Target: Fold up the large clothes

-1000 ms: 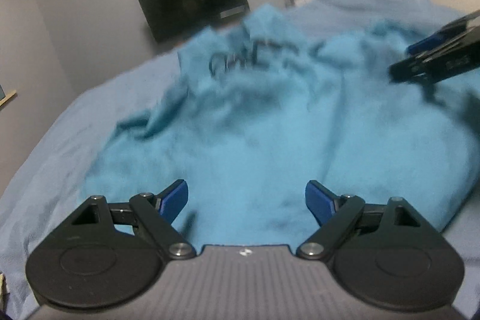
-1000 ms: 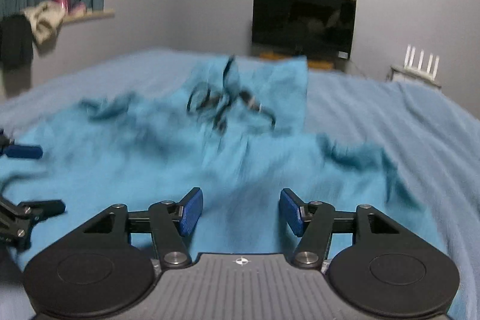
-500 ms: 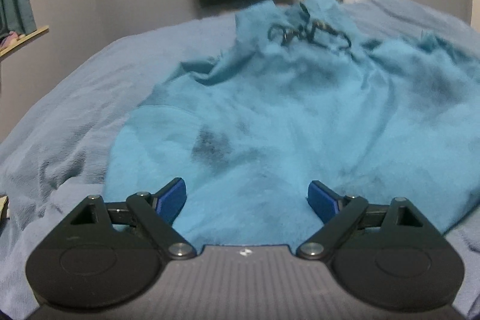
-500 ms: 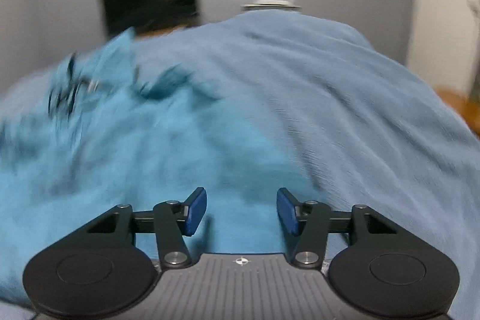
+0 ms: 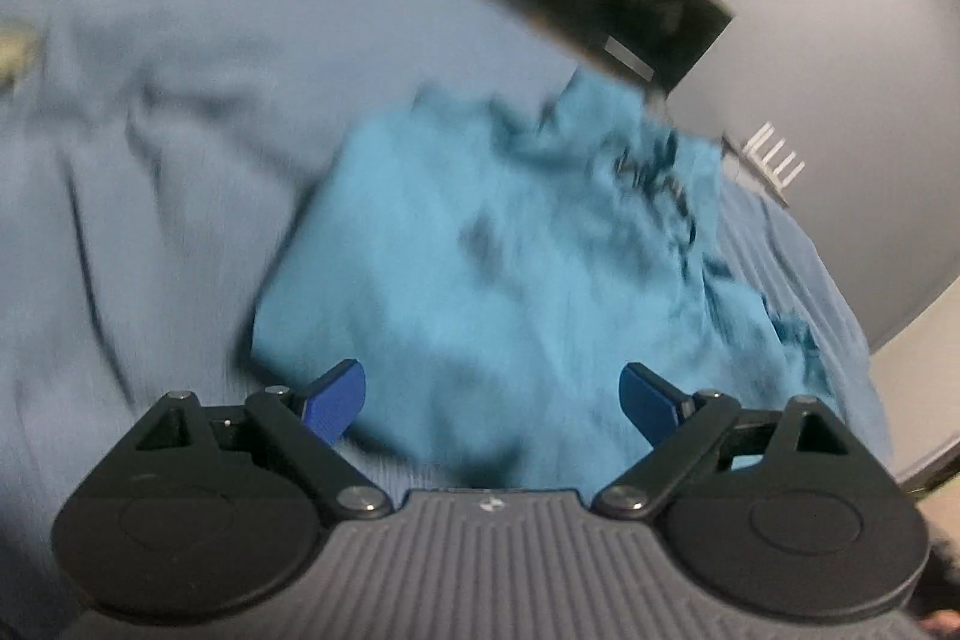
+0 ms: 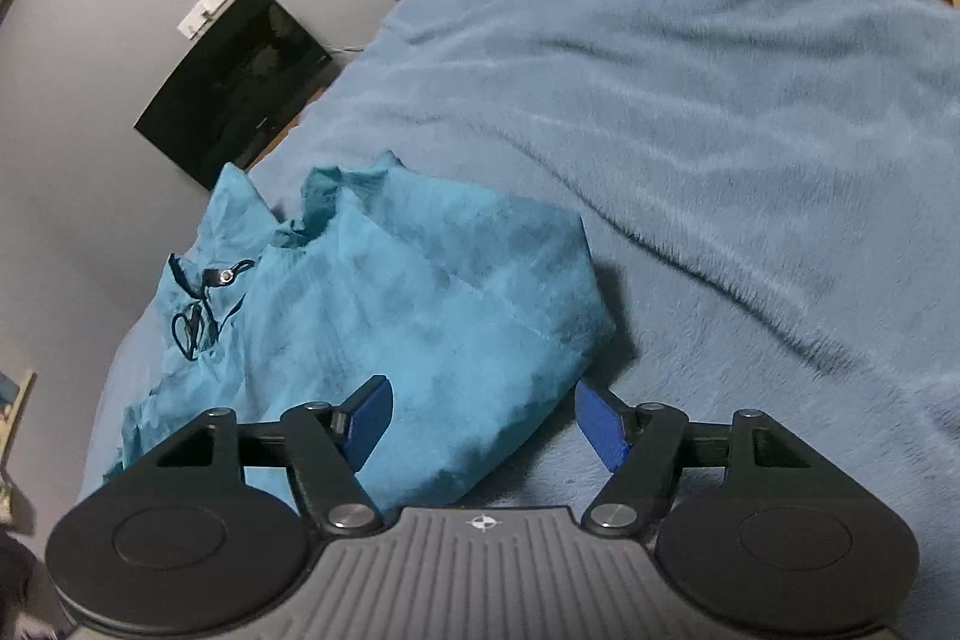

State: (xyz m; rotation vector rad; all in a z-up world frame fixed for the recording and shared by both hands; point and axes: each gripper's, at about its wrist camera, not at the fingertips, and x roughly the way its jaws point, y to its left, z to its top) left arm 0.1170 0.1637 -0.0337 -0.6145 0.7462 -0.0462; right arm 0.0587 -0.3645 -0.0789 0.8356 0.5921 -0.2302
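Lying rumpled — teal garment [image 6: 384,292] — bunched.

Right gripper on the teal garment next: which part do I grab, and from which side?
Probably the near side edge of the teal garment, where it bulges up off the blue blanket. Come in low from the bare-blanket side with the right gripper: its jaws stand open with that lifted fold between them, not pinched. Keep away from the far end, where the dark drawstring lies loose.

Garment: teal top [image 6: 384,304] with dark neck drawstring [image 6: 198,307], rumpled.
Pose: lying loosely bunched.
Place: on blue bed blanket [image 6: 720,148].
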